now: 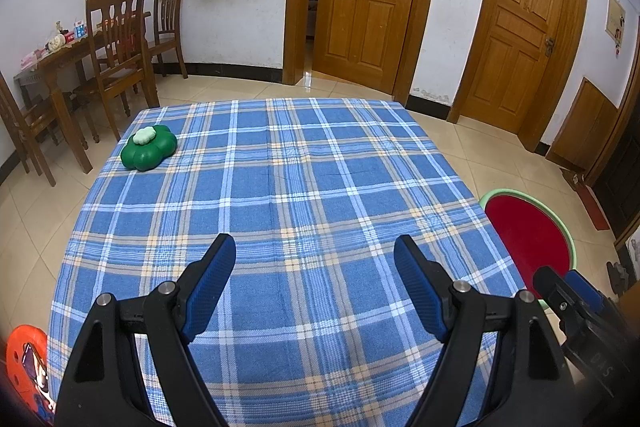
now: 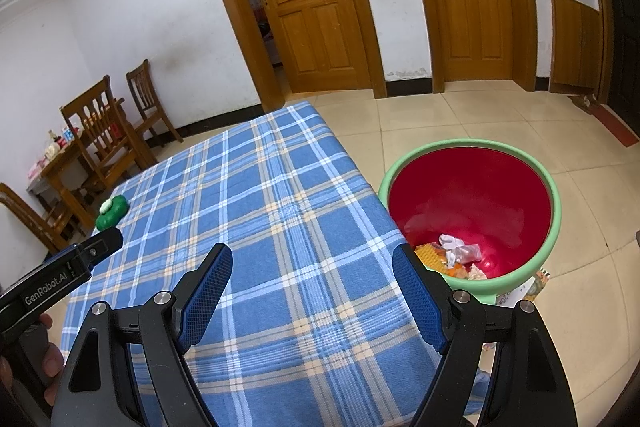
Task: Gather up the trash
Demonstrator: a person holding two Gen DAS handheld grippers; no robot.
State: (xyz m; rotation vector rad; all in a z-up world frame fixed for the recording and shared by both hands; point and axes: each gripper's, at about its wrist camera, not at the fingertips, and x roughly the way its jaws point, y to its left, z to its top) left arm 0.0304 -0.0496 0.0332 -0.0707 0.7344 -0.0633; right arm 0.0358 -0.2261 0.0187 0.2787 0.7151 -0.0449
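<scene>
While the left gripper (image 1: 315, 255) hangs over the near half of the counter (image 1: 280, 187), its jaws stand wide apart with nothing between them but blue plaid cloth. In the left wrist view the only thing on that cloth is a green flower-shaped object (image 1: 149, 153) at the far left corner of the counter; whether it counts as trash I cannot tell. Off the counter's right edge a slice of the bin (image 1: 528, 239) shows, red inside with a pale green rim, and the right gripper's body sits just in front of it. In the right wrist view the right gripper (image 2: 312, 257) also has its jaws wide and empty, poised over the counter's near right part, with the bin (image 2: 554, 195) standing on the floor close beside the counter's right edge. Crumpled paper and wrappers (image 2: 456, 255) already lie in the bottom of the bin, so collecting looks largely done and this reads as a pause between pickups. If the green object is to go, the next move calls for a long reach to the counter's far left corner. Open cloth lies all the way there, and bare floor surrounds the bin.
</scene>
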